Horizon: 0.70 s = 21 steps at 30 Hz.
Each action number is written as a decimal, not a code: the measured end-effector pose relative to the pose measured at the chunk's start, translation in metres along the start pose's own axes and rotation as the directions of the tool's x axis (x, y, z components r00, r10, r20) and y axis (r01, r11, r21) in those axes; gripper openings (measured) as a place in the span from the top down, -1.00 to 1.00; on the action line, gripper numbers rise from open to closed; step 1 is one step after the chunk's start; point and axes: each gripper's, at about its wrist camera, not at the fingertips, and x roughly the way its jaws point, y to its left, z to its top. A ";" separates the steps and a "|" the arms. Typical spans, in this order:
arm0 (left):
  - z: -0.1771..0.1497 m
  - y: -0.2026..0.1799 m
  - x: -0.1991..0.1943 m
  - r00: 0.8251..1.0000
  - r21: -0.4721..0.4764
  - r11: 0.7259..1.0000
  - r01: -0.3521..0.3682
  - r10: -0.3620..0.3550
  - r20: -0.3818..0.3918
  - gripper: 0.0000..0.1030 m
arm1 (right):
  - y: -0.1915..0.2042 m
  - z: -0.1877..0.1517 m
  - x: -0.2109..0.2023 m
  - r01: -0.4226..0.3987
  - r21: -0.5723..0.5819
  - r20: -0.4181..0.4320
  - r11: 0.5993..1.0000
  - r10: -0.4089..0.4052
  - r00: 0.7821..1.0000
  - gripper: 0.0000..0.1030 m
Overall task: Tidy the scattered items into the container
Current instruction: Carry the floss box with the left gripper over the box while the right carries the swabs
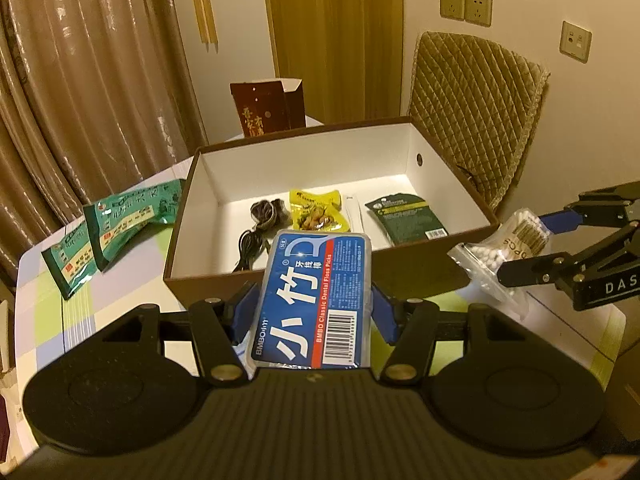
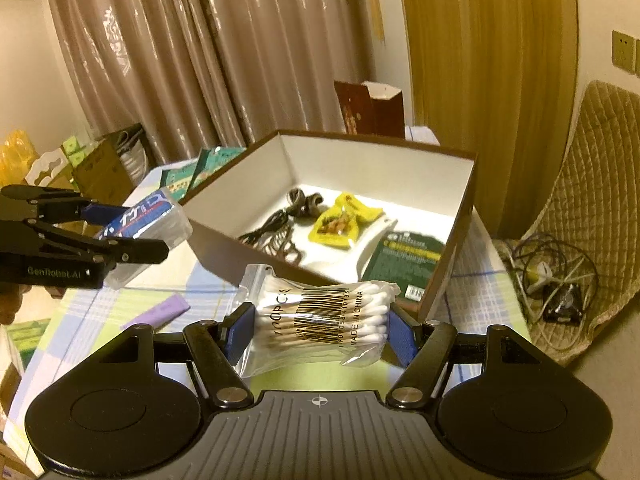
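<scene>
A checked tablecloth (image 1: 120, 300) in pale green, lilac and white covers the table; ribbed beige curtains (image 1: 80, 80) hang at 10 o'clock in the left wrist view, a wooden door (image 1: 336, 40) at 12, and a quilted chair cushion (image 1: 476, 112) with wall sockets (image 1: 466, 7) above it at 2. Two green snack packets (image 1: 116, 232) lie at 9 o'clock on the cloth, just beside the left wall of the open brown box (image 1: 224, 280). Inside the box, left to right, sit a coiled black cable (image 1: 260, 232), a yellow snack pouch (image 1: 316, 212) and a dark green packet (image 1: 408, 216). A dark red carton (image 1: 268, 108) stands behind the box at 12.

The left gripper (image 1: 314, 312) is closed on the dental floss pick box (image 1: 316, 300), blue pads pressing its long sides; the long axis runs from 6 toward 12 and its far end overlaps the box's near rim.

In the right wrist view a purple stick (image 2: 160, 312) lies on the cloth at 9 o'clock. The right gripper (image 2: 320, 330) clamps the cotton swab bag (image 2: 320, 316); the swabs lie crosswise, 9 to 3, between the fingers, just short of the box's near corner.
</scene>
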 end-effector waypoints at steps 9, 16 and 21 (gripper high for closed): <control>0.020 -0.005 0.010 1.000 0.014 1.000 -0.001 0.000 0.022 -0.08 | -0.009 0.023 0.002 -0.001 -0.032 0.024 0.999 0.001 1.000 -0.29; 0.035 -0.002 0.021 1.000 0.015 1.000 0.005 -0.005 0.031 -0.08 | -0.014 0.039 0.011 0.013 -0.038 0.033 0.999 -0.012 0.999 -0.29; 0.051 0.001 0.035 0.999 0.025 1.000 0.012 -0.013 0.039 -0.08 | -0.021 0.056 0.024 0.028 -0.029 0.039 0.999 -0.027 0.999 -0.29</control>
